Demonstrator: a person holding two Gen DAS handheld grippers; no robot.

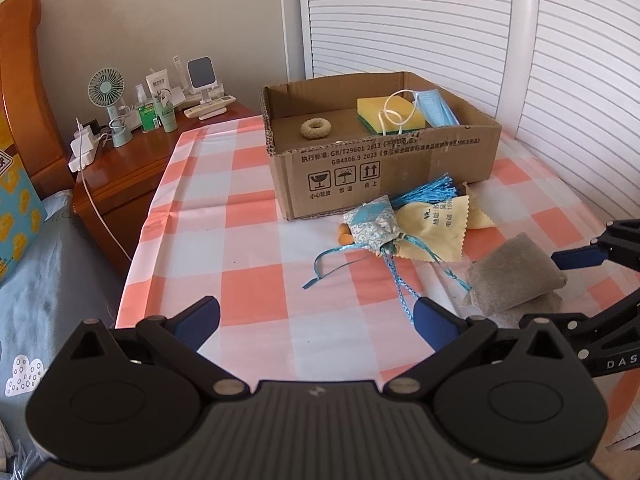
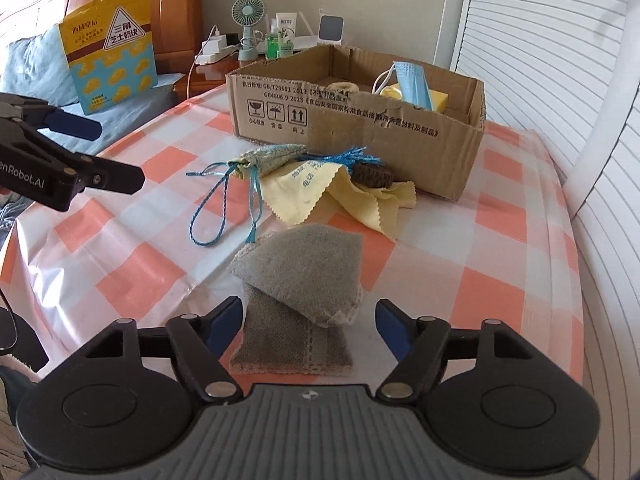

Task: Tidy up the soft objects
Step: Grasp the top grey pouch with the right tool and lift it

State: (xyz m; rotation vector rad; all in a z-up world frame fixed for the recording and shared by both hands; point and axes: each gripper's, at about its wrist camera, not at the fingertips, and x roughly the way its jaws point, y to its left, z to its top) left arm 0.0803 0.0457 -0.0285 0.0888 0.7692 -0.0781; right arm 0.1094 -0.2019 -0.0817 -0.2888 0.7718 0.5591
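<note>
Grey sachets are stacked on the checked cloth, between the spread fingers of the right gripper; only the upper one is to be pinched mid-body, then carried to the cardboard box; the left gripper is held open, empty

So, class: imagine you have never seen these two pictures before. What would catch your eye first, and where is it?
First the open cardboard box at the far side of the checked cloth, holding a yellow sponge and a blue face mask. Next, two grey pouches, one lying across the other, sit just ahead of the open right tongs. Between them and the box lie a yellow cloth and a blue-corded sachet.
</note>
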